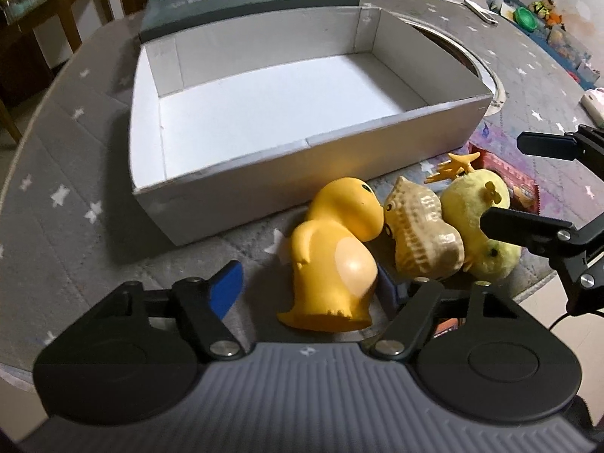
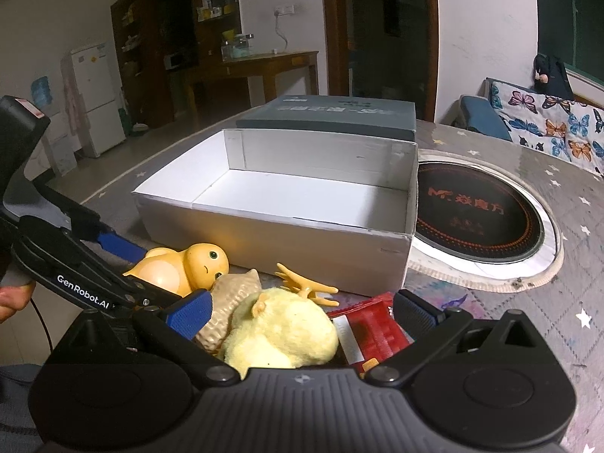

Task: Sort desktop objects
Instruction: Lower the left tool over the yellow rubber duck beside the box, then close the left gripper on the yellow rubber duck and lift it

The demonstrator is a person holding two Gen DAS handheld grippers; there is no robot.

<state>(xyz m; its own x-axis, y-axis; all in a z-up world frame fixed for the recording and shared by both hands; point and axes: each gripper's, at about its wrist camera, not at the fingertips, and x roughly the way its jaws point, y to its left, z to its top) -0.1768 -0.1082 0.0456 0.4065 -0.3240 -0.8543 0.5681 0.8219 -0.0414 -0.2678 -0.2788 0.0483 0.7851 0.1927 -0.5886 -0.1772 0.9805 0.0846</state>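
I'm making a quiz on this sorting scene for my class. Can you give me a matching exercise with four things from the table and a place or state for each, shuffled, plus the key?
Things:
1. orange dinosaur toy
2. yellow plush toy
3. white box
4. red packet

Places or states:
A. nothing inside it
B. lying between the open fingers of the left gripper
C. flat on the table, partly under the plush
D. lying between the open fingers of the right gripper, beside the peanut-shaped toy

Pairs: 1-B, 2-D, 3-A, 4-C
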